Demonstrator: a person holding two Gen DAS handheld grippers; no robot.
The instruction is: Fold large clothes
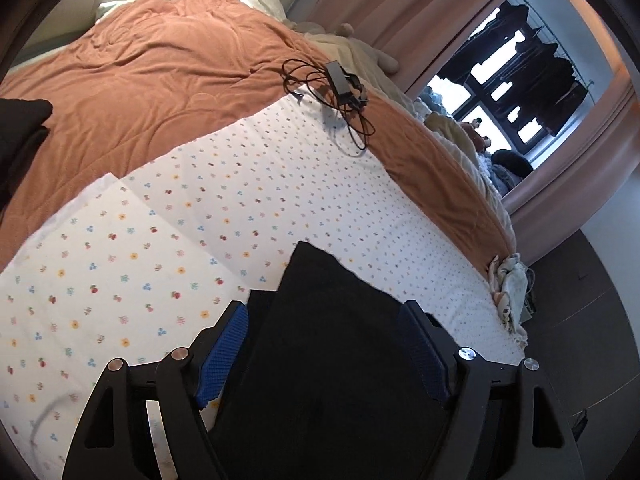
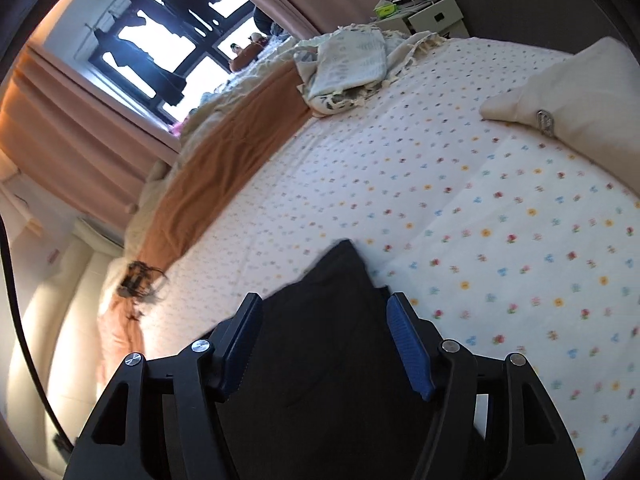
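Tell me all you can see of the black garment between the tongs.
The black garment is plain, dark, soft-looking cloth without visible print. It lies between the blue pads of both the left tongs and the right tongs, a corner pointing forward in each view. Under it is the flowered sheet. Whether the pads pinch it is unclear.

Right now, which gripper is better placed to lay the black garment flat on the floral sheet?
Neither clearly. The left gripper and right gripper each have black garment between wide-set fingers, over the floral sheet. I'd lean right: the charger and cable lie ahead of the left.
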